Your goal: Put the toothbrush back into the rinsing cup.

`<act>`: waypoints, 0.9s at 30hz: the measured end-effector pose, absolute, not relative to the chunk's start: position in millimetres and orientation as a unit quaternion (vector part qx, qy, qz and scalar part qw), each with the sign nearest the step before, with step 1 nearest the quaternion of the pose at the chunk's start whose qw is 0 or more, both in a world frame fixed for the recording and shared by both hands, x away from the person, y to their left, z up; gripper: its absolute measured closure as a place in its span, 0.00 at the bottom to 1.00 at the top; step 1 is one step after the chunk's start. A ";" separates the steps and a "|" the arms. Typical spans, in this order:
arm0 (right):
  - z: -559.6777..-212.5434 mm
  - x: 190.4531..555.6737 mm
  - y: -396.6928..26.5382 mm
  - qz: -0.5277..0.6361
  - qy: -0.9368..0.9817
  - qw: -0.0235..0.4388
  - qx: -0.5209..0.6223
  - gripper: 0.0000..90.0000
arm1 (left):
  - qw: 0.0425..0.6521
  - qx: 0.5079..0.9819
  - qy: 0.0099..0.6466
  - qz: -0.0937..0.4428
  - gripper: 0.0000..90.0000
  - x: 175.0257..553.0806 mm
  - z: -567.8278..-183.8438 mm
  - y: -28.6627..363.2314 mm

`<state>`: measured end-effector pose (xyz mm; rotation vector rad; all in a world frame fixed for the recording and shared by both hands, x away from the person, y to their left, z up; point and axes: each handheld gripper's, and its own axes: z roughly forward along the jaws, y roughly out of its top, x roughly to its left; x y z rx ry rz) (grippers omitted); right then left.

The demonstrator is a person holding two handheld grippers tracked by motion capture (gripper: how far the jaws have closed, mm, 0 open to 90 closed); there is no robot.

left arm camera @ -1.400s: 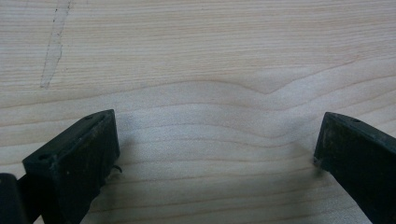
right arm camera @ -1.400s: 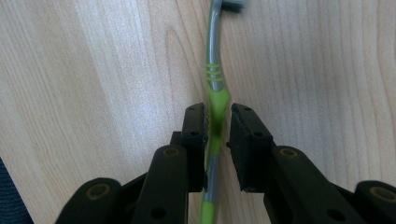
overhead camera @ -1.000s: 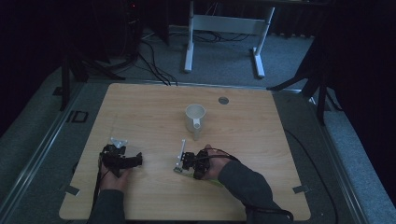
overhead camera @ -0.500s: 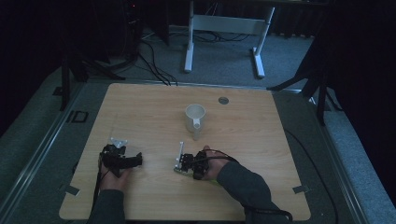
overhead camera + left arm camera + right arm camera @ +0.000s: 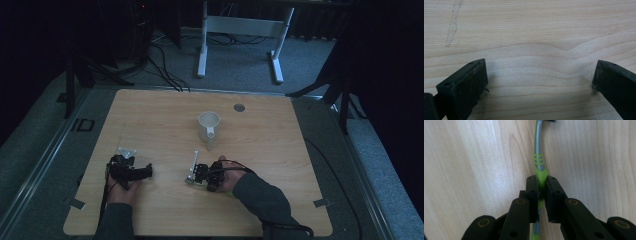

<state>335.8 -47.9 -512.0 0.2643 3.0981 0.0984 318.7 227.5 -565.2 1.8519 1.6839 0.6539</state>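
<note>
1. Gripping a green and grey plastic toothbrush [image 5: 539, 165] by its handle, the right tool [image 5: 541, 185] has its jaws clamped on it, low over the pale wooden desk [image 5: 150, 115]
2. Left tool [image 5: 540, 77] rests near the desk's front left, jaws wide apart over bare wood
3. White ceramic mug [image 5: 208, 126] stands upright near the desk's middle, just beyond the toothbrush, apart from both tools
</note>
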 end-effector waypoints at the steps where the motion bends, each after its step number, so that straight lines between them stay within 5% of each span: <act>1: -510.4 336.4 -48.2 0.036 0.996 0.015 0.086 0.91 | 0.274 0.689 0.626 0.243 0.00 318.7 -565.2 227.5; 27: -486.1 352.0 -65.8 0.153 0.976 -0.015 0.157 0.91 | 0.274 0.688 0.626 0.243 0.00 318.7 -565.2 227.5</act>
